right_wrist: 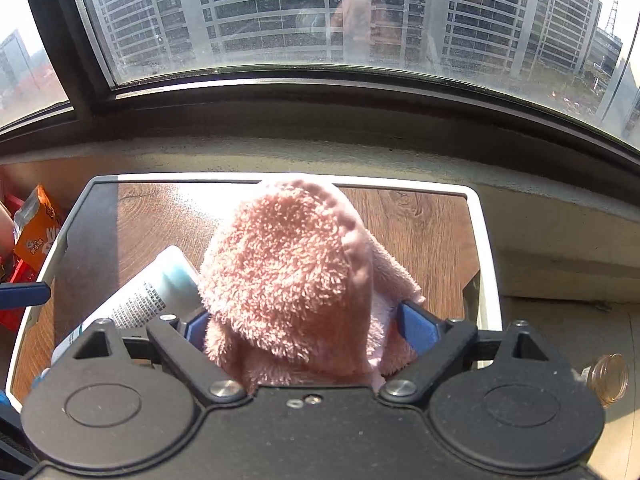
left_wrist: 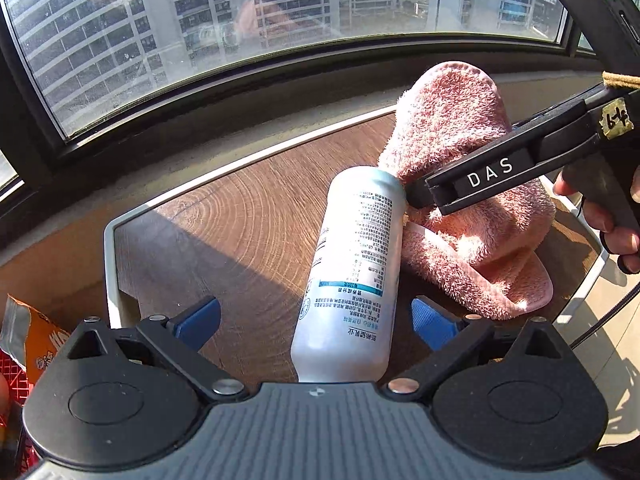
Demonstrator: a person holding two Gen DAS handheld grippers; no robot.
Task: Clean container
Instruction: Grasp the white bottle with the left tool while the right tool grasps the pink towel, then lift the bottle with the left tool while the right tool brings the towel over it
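A white bottle (left_wrist: 352, 264) with a printed label lies on its side on the wood-topped table (left_wrist: 248, 216), pointing away from me. My left gripper (left_wrist: 316, 316) stands open around its near end, with its blue fingers (left_wrist: 200, 320) clear of the bottle on both sides. My right gripper (right_wrist: 308, 328) is shut on a fluffy pink cloth (right_wrist: 288, 272). In the left wrist view the right gripper (left_wrist: 416, 196) presses the pink cloth (left_wrist: 472, 216) against the bottle's far end. The right wrist view shows the bottle (right_wrist: 160, 292) left of the cloth, partly hidden by it.
The table has a raised white rim (left_wrist: 110, 240). An orange snack bag (left_wrist: 36, 336) and a red crate (left_wrist: 12, 376) sit left of it. A window (left_wrist: 240, 20) with a ledge lies behind. An amber jar (right_wrist: 608, 378) stands on the floor at the right. A hand (left_wrist: 604, 216) holds the right gripper.
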